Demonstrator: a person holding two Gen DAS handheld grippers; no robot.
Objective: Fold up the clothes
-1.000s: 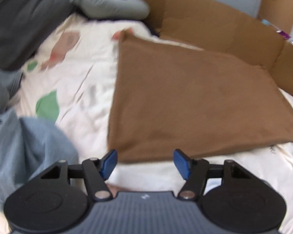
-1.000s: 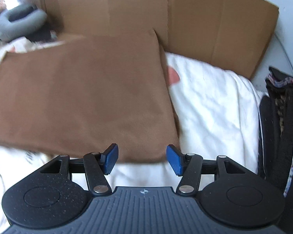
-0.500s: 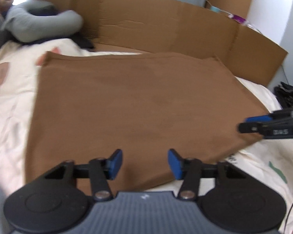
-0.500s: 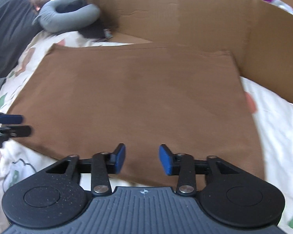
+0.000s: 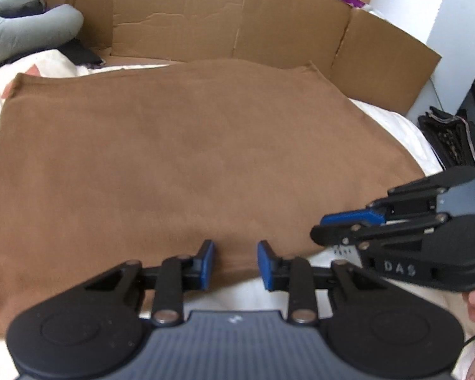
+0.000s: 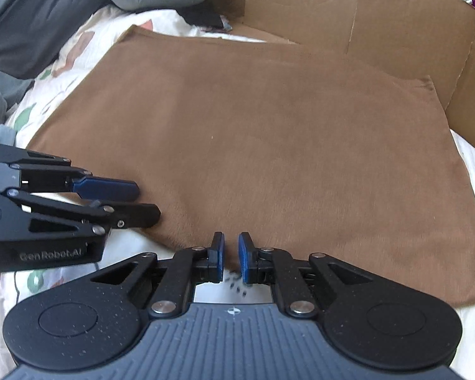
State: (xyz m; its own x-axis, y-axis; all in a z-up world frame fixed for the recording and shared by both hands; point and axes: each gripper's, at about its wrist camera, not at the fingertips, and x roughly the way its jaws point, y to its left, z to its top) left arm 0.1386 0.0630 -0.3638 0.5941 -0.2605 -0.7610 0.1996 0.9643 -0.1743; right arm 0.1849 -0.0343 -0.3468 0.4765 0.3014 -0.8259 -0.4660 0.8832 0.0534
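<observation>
The soft, light brown cloth [image 5: 199, 158] should be taken at its near edge, where the left gripper [image 5: 234, 264] and right gripper [image 6: 230, 258] have been closing, jaws not yet clamped

Matt brown cloth garment [image 5: 186, 158]; creased cardboard [image 5: 224, 31] behind.

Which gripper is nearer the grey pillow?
Left. Along the near edge of the brown cloth, the left gripper is on the side toward the pillow, the right gripper farther off. Both jaws have just been closing, cloth edge between them.
</observation>
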